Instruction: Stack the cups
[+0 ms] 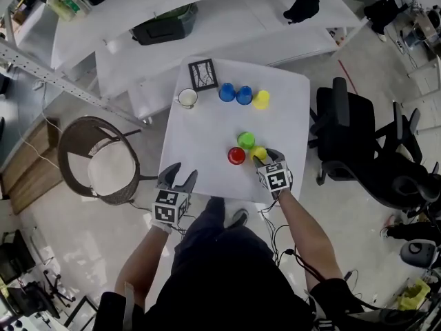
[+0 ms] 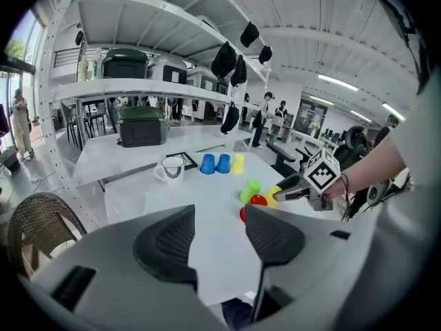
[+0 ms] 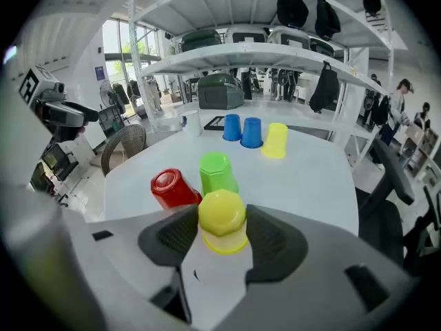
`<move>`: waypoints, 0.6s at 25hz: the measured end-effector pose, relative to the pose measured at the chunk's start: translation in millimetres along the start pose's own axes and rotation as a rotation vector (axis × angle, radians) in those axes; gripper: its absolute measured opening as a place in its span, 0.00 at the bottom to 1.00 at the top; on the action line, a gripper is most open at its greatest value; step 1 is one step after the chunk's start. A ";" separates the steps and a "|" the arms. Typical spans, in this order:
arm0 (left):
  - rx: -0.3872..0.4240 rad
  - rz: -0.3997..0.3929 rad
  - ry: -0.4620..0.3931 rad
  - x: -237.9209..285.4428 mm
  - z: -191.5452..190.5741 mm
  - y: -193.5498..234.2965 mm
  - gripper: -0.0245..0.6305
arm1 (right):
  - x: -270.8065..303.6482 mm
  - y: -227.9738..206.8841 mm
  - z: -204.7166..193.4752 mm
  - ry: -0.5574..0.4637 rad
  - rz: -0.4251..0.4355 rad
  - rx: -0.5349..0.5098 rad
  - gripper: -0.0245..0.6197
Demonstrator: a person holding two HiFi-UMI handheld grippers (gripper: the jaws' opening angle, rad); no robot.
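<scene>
On the white worktop (image 1: 200,143) we see a red plastic cup (image 1: 236,156), a green plastic cup (image 1: 246,141) and a yellow plastic cup (image 1: 258,152) mid-frame; higher, two blue plastic cups (image 1: 227,92), a second yellow cup (image 1: 260,100), a white mug (image 1: 187,98).

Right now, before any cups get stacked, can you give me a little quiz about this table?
1. How many blue cups stand on the table?
2. True or false: nothing is between the jaws of the left gripper.
3. Which cup stands between the jaws of the right gripper? A red cup, B green cup, C near yellow cup.
Key: 1. two. 2. true. 3. C.
</scene>
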State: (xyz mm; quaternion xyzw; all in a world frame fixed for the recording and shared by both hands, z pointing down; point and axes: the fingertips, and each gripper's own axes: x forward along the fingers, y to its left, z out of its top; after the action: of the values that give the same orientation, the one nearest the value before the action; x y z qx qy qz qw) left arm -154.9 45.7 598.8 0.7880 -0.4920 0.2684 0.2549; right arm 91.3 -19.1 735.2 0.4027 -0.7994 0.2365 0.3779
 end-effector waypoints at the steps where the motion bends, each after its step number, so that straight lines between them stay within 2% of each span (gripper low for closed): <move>1: 0.003 -0.002 -0.001 2.0 1.1 -0.4 0.38 | -2.0 0.2 1.3 -0.006 0.000 0.004 0.38; 8: 0.019 -0.031 -0.028 16.6 22.0 -12.6 0.38 | -31.3 -25.9 27.3 -0.068 -0.033 0.038 0.37; 12: 0.007 -0.043 -0.032 25.2 29.9 -11.1 0.38 | -45.4 -48.2 81.7 -0.167 -0.028 0.098 0.37; 15: -0.004 -0.047 -0.031 32.4 34.9 -2.9 0.38 | -45.2 -56.8 129.3 -0.214 -0.024 0.090 0.37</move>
State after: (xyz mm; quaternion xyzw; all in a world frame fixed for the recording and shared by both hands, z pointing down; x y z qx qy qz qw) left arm -134.2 2.9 595.0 0.8028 -0.4780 0.2492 0.2548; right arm 102.2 -118.3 625.7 0.4519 -0.8189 0.2231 0.2748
